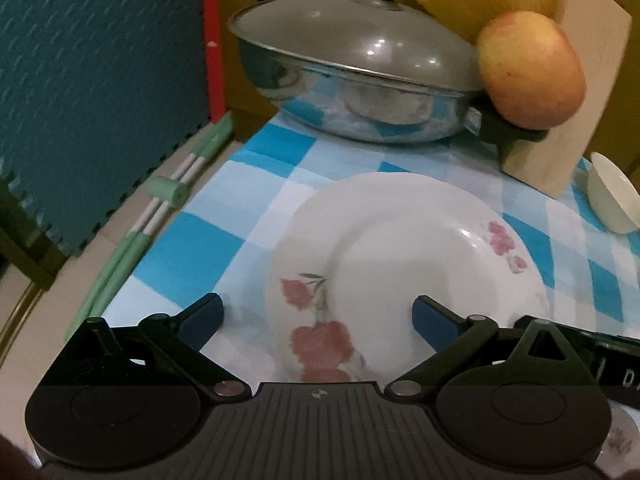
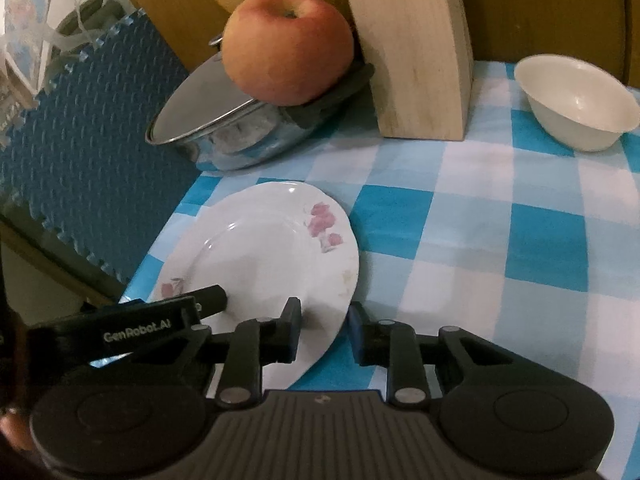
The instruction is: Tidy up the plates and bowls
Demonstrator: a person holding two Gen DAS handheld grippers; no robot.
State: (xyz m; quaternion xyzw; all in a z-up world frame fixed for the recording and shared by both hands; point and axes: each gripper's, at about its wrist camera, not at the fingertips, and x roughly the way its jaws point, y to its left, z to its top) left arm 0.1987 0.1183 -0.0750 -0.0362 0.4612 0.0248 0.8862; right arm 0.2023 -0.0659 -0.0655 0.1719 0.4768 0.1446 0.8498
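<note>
A white plate with pink flowers lies on the blue-and-white checked cloth; it also shows in the right wrist view. My left gripper is open, its jaws straddling the plate's near left rim, one pad over the plate and one over the cloth. My right gripper is open, with the plate's near right edge between its jaws. A small white bowl stands on the cloth at the far right; it also shows in the left wrist view.
A lidded steel pan stands behind the plate, with an apple resting on its handle. A wooden block stands beside it. Green-handled sticks and a teal foam mat lie at the left edge.
</note>
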